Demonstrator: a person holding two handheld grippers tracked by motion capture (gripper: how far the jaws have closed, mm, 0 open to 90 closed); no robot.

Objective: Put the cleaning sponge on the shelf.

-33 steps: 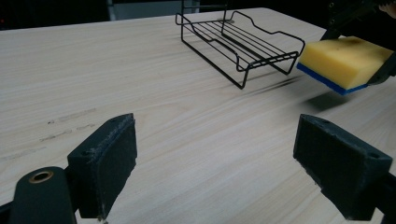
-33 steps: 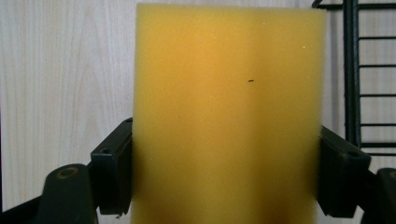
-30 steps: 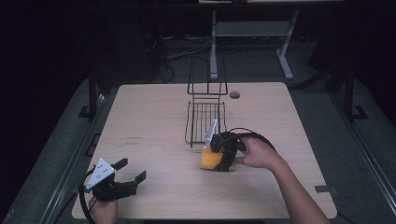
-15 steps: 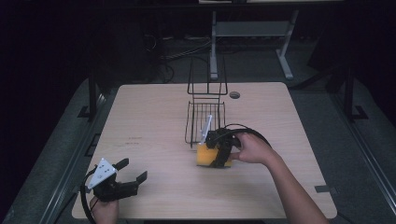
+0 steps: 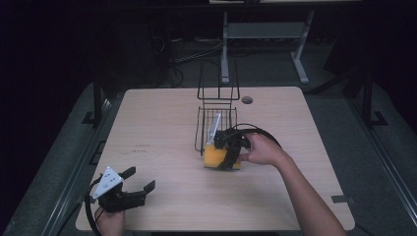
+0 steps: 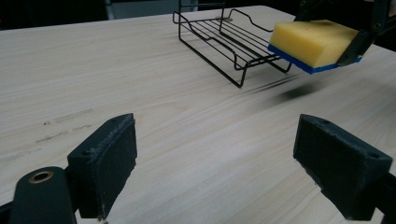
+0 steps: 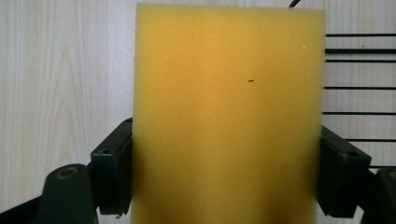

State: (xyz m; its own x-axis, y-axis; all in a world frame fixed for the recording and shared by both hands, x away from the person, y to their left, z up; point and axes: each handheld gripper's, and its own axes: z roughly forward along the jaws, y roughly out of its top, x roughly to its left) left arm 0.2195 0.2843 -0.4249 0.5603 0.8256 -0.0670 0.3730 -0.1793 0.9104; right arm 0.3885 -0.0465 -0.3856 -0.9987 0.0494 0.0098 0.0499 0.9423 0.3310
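Sponge [image 5: 216, 156] held just beside wire rack [image 5: 216, 118].

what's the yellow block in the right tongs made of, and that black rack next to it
Sponge: looks like soft yellow foam, matte and finely pored, with a thin blue layer underneath, probably a scouring pad. Rack: thin bent wire, likely metal with a smooth black coating, slightly glossy.

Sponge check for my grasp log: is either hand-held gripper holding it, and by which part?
The right hand-held gripper clamps the yellow sponge across its two long side faces; the left hand-held gripper holds nothing.
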